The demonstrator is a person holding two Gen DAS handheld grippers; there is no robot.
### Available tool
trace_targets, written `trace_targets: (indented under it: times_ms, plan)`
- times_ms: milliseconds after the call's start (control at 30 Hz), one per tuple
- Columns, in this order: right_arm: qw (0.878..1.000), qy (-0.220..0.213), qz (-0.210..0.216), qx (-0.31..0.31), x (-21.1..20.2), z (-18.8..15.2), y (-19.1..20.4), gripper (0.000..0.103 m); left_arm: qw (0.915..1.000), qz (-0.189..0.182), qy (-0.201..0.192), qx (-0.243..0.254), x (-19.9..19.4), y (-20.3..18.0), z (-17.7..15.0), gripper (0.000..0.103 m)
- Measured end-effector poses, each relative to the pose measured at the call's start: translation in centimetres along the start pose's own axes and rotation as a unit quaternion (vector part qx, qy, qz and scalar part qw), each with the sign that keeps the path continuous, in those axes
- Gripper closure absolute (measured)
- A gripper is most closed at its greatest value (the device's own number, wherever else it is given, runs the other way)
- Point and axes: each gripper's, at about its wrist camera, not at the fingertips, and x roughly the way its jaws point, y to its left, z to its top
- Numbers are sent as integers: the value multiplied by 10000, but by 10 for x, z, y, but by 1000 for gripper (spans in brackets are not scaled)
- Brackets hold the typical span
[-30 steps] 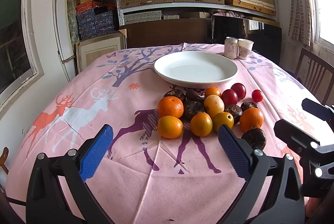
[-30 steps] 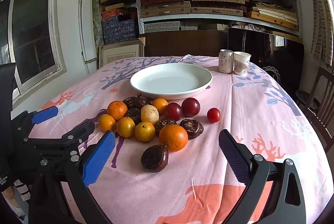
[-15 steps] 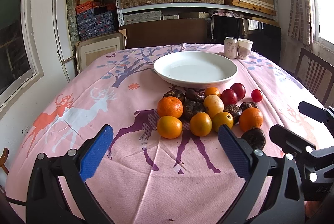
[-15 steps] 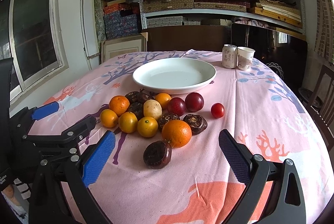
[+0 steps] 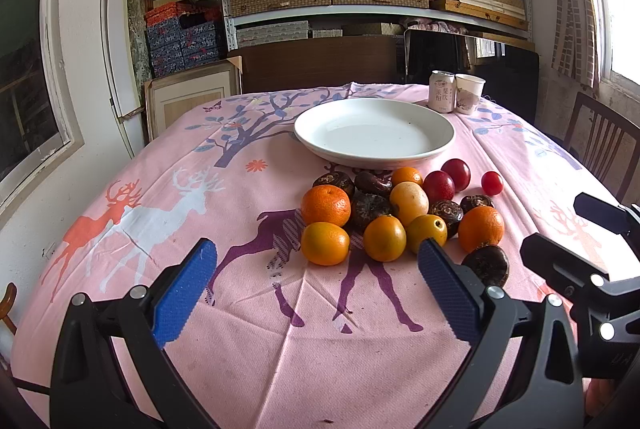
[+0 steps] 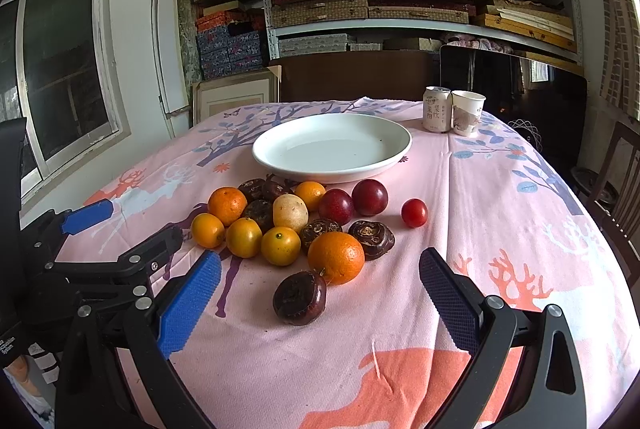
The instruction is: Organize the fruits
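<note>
Plums, two; oranges, perhaps three.

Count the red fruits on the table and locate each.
3: two dark red plums side by side just before the plate, and a small red tomato apart, right of them. None seems hidden.

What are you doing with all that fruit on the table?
A person holds two grippers to sort the fruit. Both the left gripper and the right gripper hang open above the pink tablecloth, holding nothing. The pile of fruit, with oranges, dark red plums and brown wrinkly fruits, lies in front of the white plate, which has no fruit on it. A dark brown fruit lies nearest the right gripper.
</note>
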Motion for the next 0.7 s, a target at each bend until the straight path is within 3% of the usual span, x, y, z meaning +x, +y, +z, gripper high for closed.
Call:
trace_targets:
  times_ms: [700]
  plan:
    - [10000, 4, -19, 50, 0, 0, -2, 3, 10000, -2, 3, 1, -3, 0, 1, 4]
